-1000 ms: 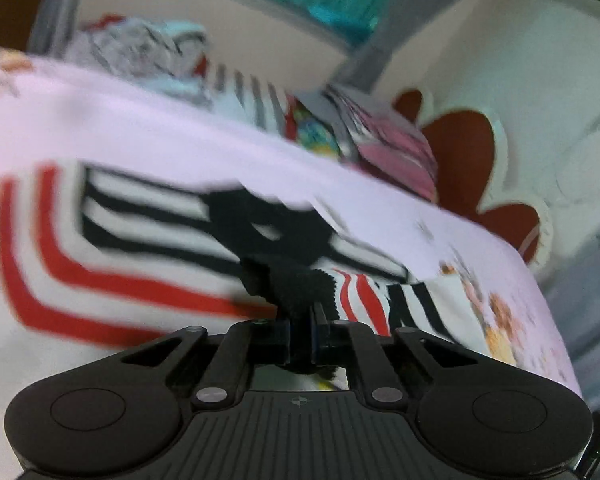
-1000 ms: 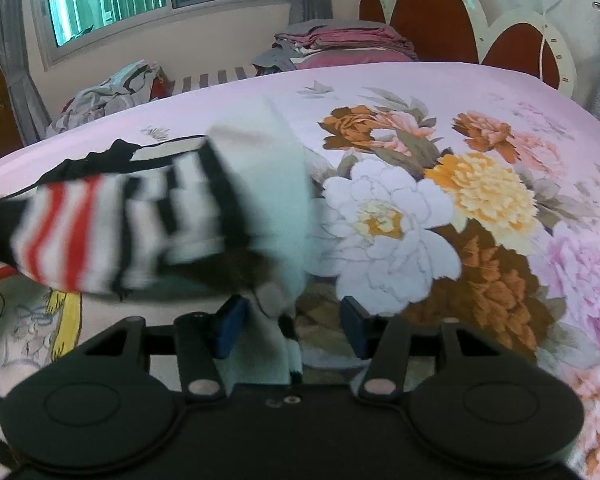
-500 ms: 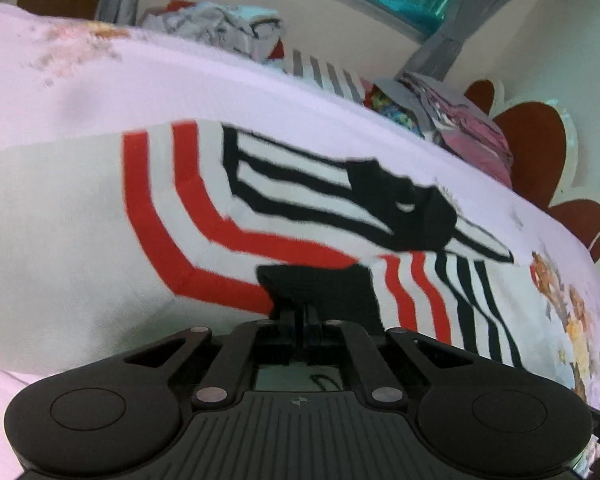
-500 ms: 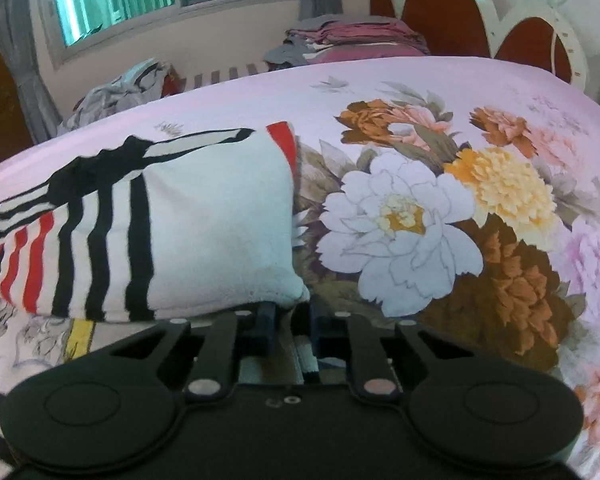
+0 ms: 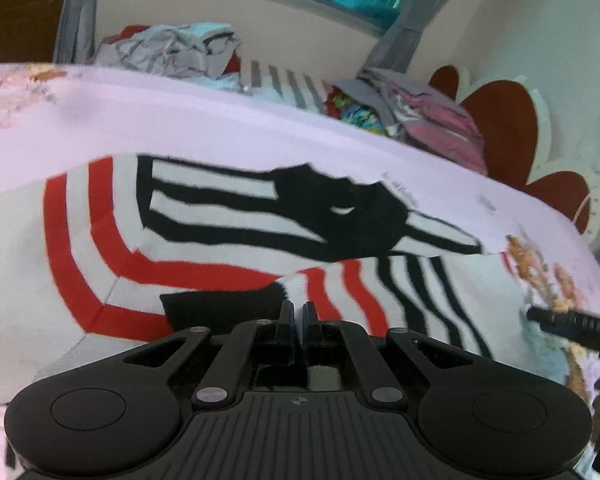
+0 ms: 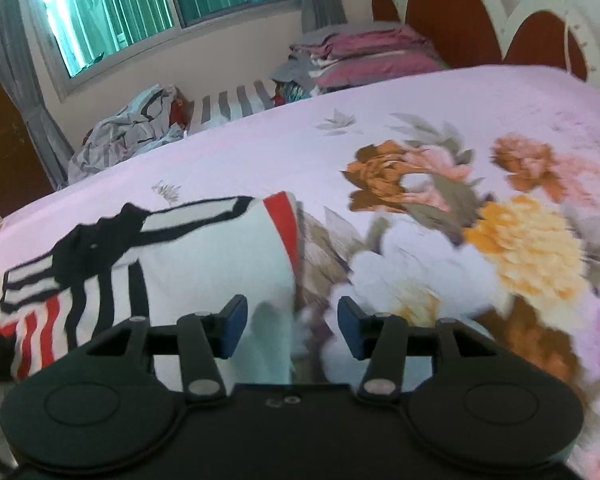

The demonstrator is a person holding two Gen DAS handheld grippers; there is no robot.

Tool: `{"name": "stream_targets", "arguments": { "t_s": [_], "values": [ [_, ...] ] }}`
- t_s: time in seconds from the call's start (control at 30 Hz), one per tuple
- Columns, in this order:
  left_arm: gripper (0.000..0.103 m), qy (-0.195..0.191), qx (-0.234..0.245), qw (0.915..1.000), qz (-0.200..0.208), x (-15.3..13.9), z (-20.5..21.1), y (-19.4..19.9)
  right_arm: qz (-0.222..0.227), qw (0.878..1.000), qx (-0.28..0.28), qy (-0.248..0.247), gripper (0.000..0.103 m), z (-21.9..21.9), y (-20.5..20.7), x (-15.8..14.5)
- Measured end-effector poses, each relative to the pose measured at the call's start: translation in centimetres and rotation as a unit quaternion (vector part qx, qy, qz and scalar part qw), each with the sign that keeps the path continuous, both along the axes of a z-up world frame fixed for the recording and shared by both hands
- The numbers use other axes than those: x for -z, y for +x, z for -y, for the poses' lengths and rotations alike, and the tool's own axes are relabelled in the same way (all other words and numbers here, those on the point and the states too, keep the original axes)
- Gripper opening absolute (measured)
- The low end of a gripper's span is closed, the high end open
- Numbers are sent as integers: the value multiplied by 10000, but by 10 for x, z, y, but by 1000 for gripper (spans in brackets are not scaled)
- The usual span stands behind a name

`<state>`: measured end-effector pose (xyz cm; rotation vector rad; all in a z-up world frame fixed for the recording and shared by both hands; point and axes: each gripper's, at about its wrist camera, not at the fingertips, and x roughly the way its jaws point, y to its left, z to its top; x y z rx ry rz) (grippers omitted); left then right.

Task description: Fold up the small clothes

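Bed: covered by a pink sheet printed with large white, yellow and brown flowers; fills most of both views. Headboard: scalloped, dark red panels edged in white, at the far right of the bed. Window: green-tinted, in the far wall, with grey curtains at its sides. Small garment: white knit with red and black stripes and a black collar area, lying partly folded on the near left part of the bed, its right edge meeting the flower print. Loose heap of clothes: grey and white, crumpled, past the far left edge of the bed. Stack of folded clothes: pink and grey, at the far side near the headboard. Left gripper: fingers pressed together at the garment's near edge, beside a black patch of the fabric; whether cloth is pinched between them cannot be told, as the tips hide the contact. Right gripper: blue-padded fingers standing apart and opening, with the white near right corner of the garment lying in the gap between them and neither pad pressing on it. A dark tip of the right gripper also shows at the right edge of the left wrist view.
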<state>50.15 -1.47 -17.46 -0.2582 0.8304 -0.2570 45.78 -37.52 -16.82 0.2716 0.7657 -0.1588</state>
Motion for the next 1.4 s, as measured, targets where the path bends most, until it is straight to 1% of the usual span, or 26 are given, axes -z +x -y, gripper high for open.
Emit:
{"name": "stream_targets", "arguments": {
  "t_s": [0.1,0.13,0.2,0.23,0.3,0.33,0.4,0.43,0.5,0.57,0.63,0.67,0.73,0.8,0.87,0.9,0.93,0.97,1.0,1.07,1.1,1.13,1.23,1.3,1.33,1.4],
  "values": [
    [0,74,-68,9999,-96,13,-2,6,-49,10000,37,14,46,1,29,8],
    [0,48,-55,9999,-154,17,-3,8,-84,9999,47,77,45,2,37,11],
    [0,-139,-103,9996,-210,23,-7,8,-131,9996,42,261,43,6,52,16],
    [0,-292,-169,9990,-277,24,-11,9,-154,9993,39,339,35,7,57,18],
    [0,-408,-206,9983,-361,27,-13,12,-124,9991,9,401,23,6,61,20],
    [0,-387,-182,9984,-362,27,-12,12,-118,9996,-27,260,16,3,61,20],
    [0,-249,-132,9991,-322,25,-8,11,-51,9999,-6,-108,10,1,58,19],
    [0,-197,-114,9993,-291,24,-6,10,-30,9998,83,-197,10,3,57,20],
    [0,-153,-76,9997,-192,28,-6,10,-27,9996,154,-221,10,5,56,24],
    [0,-181,-89,9996,-177,28,-7,9,-5,9984,62,-565,12,-7,55,20],
    [1,-140,-89,9996,-233,22,-8,9,129,9966,40,-811,23,-15,48,10],
    [1,-137,-125,9995,-240,19,-9,7,210,9963,2,-834,24,-18,45,5],
    [1,-140,-188,9994,-236,14,-12,3,307,9968,-168,-715,33,-28,34,-3],
    [2,-83,-227,9994,-248,10,-17,-2,308,9952,-467,-800,36,-47,24,-7],
    [28,-61,-252,9992,-302,8,-23,-8,310,9926,-787,-873,36,-67,13,-8],
    [67,-57,-288,9992,-285,6,-27,-13,295,9918,-862,-893,38,-76,9,-8],
    [91,-4,-380,9990,-224,3,-30,-18,251,9913,-941,-891,40,-84,6,-7],
    [92,102,-528,9985,-56,-1,-35,-27,213,9908,-1014,-871,42,-91,3,-5],
    [92,171,-563,9982,78,-4,-39,-33,160,9903,-1072,-875,44,-98,-1,-1],
    [92,208,-602,9980,60,-8,-52,-40,-38,9883,-1164,-980,44,-108,-3,7],
    [92,171,-724,9972,22,-9,-61,-45,-189,9875,-1214,-986,44,-112,-3,12],
    [92,139,-824,9965,15,-10,-70,-49,-221,9876,-1208,-982,44,-115,-4,14],
    [92,140,-1186,9928,-17,-12,-101,-64,-105,9884,-1226,-885,45,-126,-12,7],
    [92,135,-1429,9896,-54,-10,-124,-76,0,9883,-1307,-786,48,-139,-14,2],
    [92,122,-1561,9876,-75,-8,-136,-81,37,9874,-1378,-778,50,-148,-15,0],
    [92,91,-1862,9823,-161,-2,-160,-93,69,9854,-1540,-727,51,-166,-15,-1]
  ]
}}
